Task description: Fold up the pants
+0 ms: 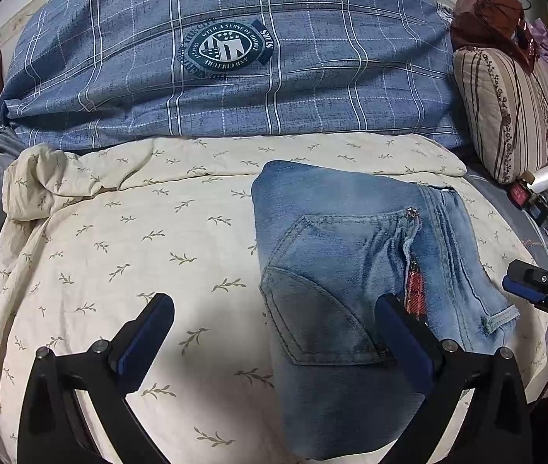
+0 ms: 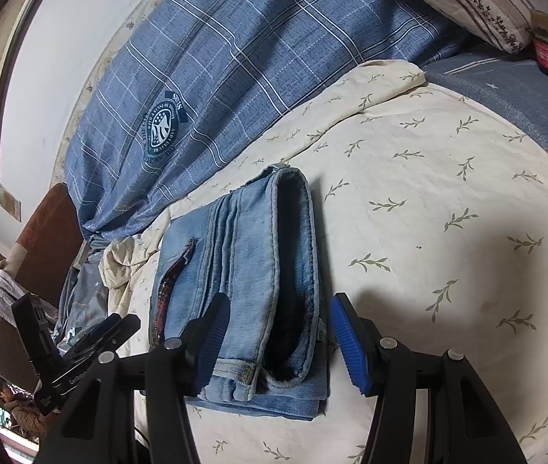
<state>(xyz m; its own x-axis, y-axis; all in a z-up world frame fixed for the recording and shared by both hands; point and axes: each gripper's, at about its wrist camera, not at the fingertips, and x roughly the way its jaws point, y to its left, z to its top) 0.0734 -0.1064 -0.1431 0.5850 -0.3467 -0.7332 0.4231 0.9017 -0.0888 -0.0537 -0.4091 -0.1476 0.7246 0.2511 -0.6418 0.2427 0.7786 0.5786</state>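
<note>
Right wrist view shows the jeans [image 2: 243, 290] lying as a compact folded bundle on the cream bedsheet [image 2: 448, 193], the right gripper [image 2: 279, 342] with jaws apart over the waistband end, clamping nothing. The left gripper [image 1: 274, 332] hovers with jaws wide apart too. Folding looks essentially finished; next likely just smoothing or withdrawing.

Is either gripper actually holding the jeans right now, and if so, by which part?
Neither. The left gripper and right gripper both stand open over the folded jeans, pads clear of the denim.
</note>
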